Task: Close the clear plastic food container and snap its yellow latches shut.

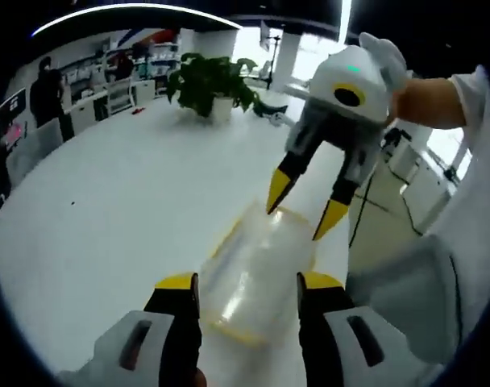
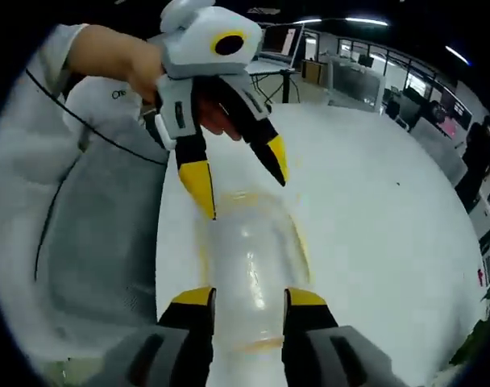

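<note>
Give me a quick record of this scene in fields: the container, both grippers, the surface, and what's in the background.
container: clear plastic food container with yellow edges, lying on the table between the two grippers
left gripper: left gripper, jaws open, one on each side of the container's near end
right gripper: right gripper, jaws open, at the opposite end
contact: cannot tell whether any jaw touches the container
surface: white table
background: potted plant at the table's far end; office desks beyond

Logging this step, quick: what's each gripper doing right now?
Left gripper: open, jaws either side of the clear container, nothing held.
Right gripper: open, straddling the container's other end.
</note>
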Demonstrator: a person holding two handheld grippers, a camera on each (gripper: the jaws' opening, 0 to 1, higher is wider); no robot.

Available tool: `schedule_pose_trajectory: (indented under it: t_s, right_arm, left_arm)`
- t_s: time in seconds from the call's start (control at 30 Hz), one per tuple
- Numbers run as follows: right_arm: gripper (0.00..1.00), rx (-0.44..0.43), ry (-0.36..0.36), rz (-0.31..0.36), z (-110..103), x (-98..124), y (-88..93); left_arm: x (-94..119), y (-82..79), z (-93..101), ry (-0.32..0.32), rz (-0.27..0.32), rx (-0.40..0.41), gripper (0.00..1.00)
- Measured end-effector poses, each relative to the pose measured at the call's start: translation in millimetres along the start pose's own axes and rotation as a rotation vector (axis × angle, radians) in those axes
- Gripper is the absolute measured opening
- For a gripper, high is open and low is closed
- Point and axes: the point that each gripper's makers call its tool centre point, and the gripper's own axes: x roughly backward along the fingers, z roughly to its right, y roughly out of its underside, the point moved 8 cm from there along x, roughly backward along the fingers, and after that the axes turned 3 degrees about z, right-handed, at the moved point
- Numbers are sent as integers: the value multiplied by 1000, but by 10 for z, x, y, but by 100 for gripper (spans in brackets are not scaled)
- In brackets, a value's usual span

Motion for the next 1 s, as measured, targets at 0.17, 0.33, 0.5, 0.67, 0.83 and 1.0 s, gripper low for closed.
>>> schedule_pose_trajectory:
  t_s: [0.17,0.33,0.5,0.67,0.83,1.0]
  right_arm:
    - [22,35,-11,22,56,-60,-121]
    - [22,19,-5,7,186,-115,-131]
    - [21,19,-7,-5,209,-164,-110]
    - [26,25,-19,-20,244,-225,-95]
    - [31,-5,-51,-12,260,-281,-108]
    - [40,22,-65,-39,286,-343,-118]
  left_arm:
    - [-126,-24,95,49,-21,-50,43]
    - [-221,-37,125,87,-37,-129,39]
    - [-302,-66,157,131,-16,-169,35]
    - [-372,-9,144,137,-44,-204,34]
    - [-443,-8,183,146,-47,-206,39]
    - [-476,14,278,173,-72,-221,54]
